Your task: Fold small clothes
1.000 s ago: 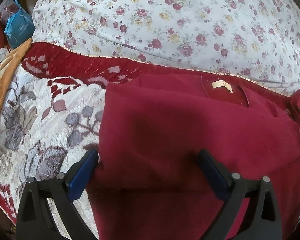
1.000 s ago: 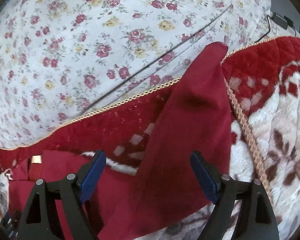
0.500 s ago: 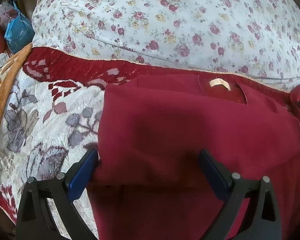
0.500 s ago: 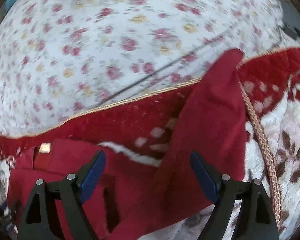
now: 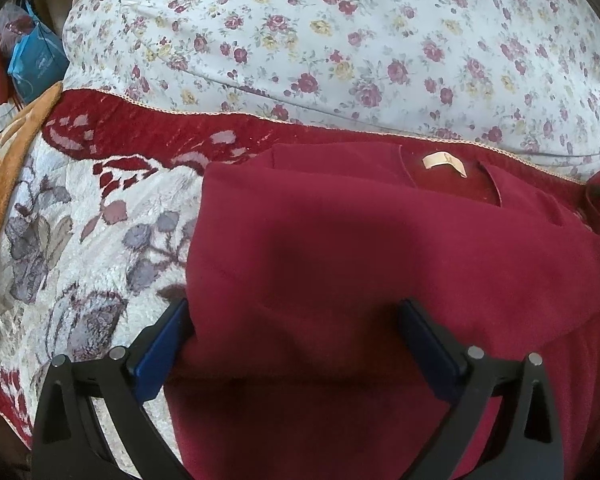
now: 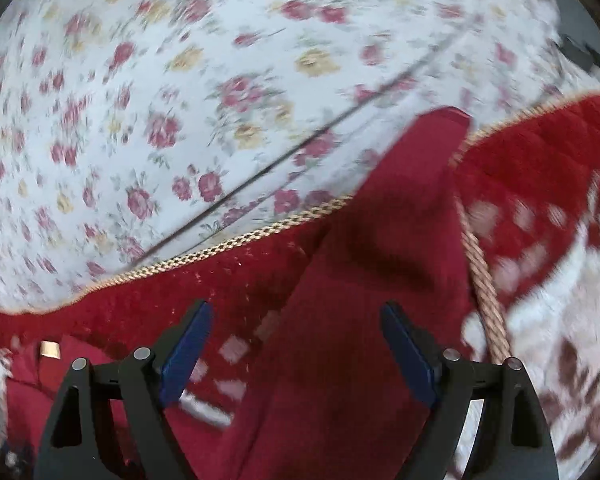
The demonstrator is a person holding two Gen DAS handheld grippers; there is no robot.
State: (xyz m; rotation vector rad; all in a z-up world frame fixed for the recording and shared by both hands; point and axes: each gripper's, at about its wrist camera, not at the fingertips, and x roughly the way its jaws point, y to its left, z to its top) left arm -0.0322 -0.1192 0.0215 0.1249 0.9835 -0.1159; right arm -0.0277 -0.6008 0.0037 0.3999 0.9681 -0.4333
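Red sweater (image 5: 380, 264) lies spread on a red and white patterned blanket (image 5: 80, 240), its collar with a pale label (image 5: 440, 159) toward the flowered sheet (image 5: 340, 40) beyond. One sleeve (image 6: 388, 240) stretches out toward that sheet, its cuff lying over the blanket's braided edge (image 6: 484, 280). The left gripper (image 5: 296, 332) has its jaws wide apart over the sweater's body, the cloth bulging between them. The right gripper (image 6: 296, 340) hangs above the sleeve, its jaws spread too and holding nothing. A blue bag (image 5: 36, 64) sits far left.
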